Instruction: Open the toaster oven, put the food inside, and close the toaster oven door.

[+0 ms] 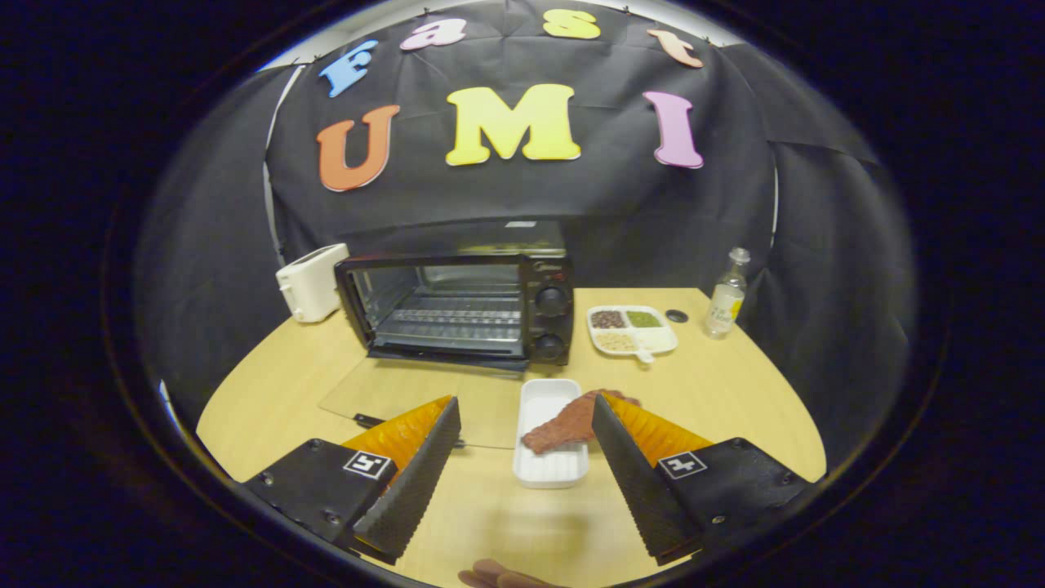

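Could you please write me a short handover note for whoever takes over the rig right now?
Gripper: open, fingers spread wide and holding nothing, hanging above the table.
Toaster oven: door already down, lying flat on the table towards the gripper; the rack inside is bare.
Food: a reddish-brown piece lying partly in the white tray, overhanging its right rim, just ahead of the gripper between the fingers and nearer the right one.
Done: oven opened.
Left: grasp the food, place it on the rack, lift the door shut.
Nearby: white toaster, divided dish, bottle.
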`<move>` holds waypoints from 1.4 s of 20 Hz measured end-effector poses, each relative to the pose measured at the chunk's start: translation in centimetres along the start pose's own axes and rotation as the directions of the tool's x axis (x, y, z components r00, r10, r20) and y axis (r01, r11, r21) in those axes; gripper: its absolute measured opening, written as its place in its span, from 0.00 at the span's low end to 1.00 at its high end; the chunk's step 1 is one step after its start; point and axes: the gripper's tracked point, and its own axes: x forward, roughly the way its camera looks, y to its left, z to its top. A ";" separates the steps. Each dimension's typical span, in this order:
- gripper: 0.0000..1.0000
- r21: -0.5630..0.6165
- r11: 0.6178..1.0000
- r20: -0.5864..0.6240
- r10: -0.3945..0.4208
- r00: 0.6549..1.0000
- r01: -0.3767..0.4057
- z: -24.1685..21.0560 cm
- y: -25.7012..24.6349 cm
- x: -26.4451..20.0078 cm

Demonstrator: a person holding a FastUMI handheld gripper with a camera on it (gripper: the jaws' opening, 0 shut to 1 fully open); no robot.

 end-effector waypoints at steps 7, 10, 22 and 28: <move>0.98 0.195 0.980 -0.176 0.079 0.981 -0.044 -0.9 -6.1 3.6; 0.89 0.301 0.947 -0.248 0.188 0.950 -0.108 -2.2 -5.9 5.7; 0.08 0.370 0.913 -0.279 0.286 0.917 -0.172 -1.5 -4.9 2.4; 0.08 0.193 0.957 -0.173 0.248 0.953 -0.214 2.8 -1.2 -2.5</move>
